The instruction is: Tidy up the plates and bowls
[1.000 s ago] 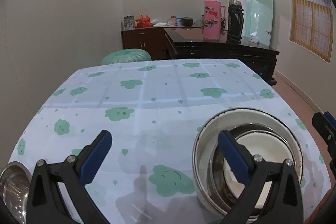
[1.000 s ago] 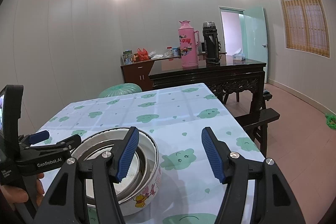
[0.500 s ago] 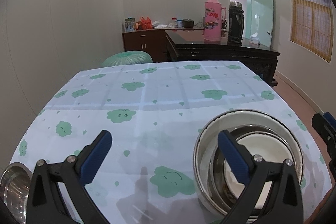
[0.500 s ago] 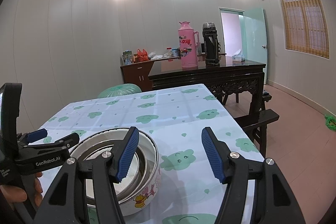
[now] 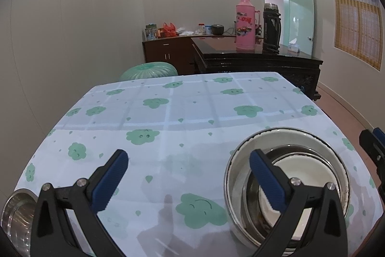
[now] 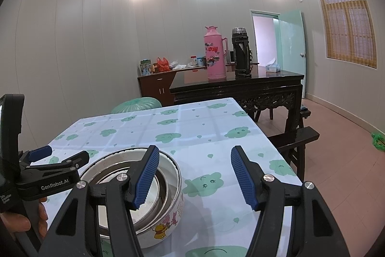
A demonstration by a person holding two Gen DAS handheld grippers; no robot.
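A large white bowl with cartoon prints [image 6: 168, 220] stands near the table's front edge and holds a steel bowl and a smaller white bowl [image 5: 310, 175] nested inside. My left gripper [image 5: 189, 175] is open and empty, its right finger over the stack's left rim. My right gripper [image 6: 193, 178] is open and empty, its left finger over the stack. The left gripper also shows in the right wrist view [image 6: 57, 158] at the stack's left. A separate steel bowl [image 5: 16, 216] sits at the table's front left corner.
The table has a white cloth with green clouds [image 5: 192, 112]. Behind it stand a dark wooden table [image 6: 240, 88] with a pink thermos [image 6: 214, 54] and a black flask [image 6: 241, 54], a green stool [image 5: 148, 70] and a bench [image 6: 296, 136].
The left wrist view has drawn back and tilted up slightly, so the table looks a little farther. The bowls and right gripper have not moved.
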